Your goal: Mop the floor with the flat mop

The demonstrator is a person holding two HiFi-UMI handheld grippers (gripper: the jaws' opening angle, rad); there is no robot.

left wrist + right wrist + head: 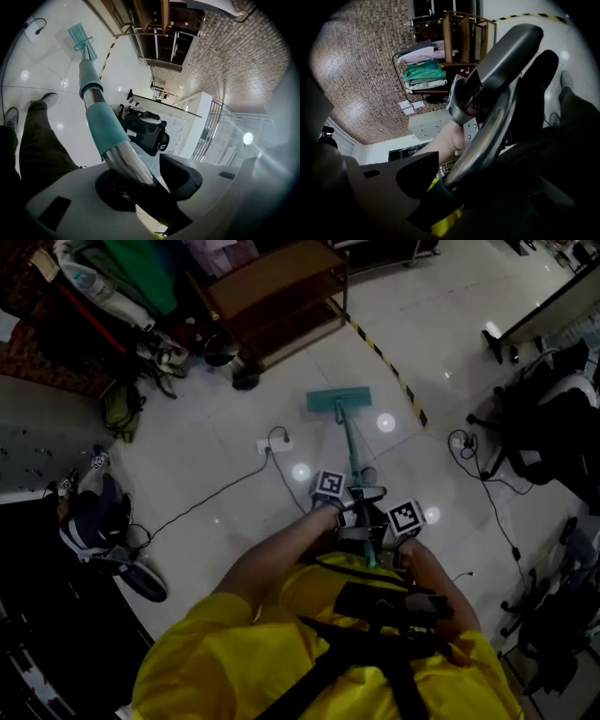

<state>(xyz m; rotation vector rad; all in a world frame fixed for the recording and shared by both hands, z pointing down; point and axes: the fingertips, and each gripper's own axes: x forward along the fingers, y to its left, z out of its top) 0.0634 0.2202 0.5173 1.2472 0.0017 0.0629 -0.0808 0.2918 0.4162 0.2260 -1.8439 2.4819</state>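
A flat mop with a teal head [338,400] lies on the white tiled floor ahead of me, and its pole [354,452] runs back toward my body. My left gripper [349,495] is shut on the metal pole [124,157] just below a teal sleeve [107,127]; the mop head [82,41] shows far down the pole. My right gripper [382,531] is shut on the pole [487,140] lower down, close to my waist, and the pole fills the space between its jaws.
A wooden shelf unit [277,292] stands beyond the mop head, with yellow-black floor tape [384,357] beside it. A power strip [275,443] and cable lie left of the pole. Bags and shoes [103,521] crowd the left; office chairs [548,427] and cables stand right.
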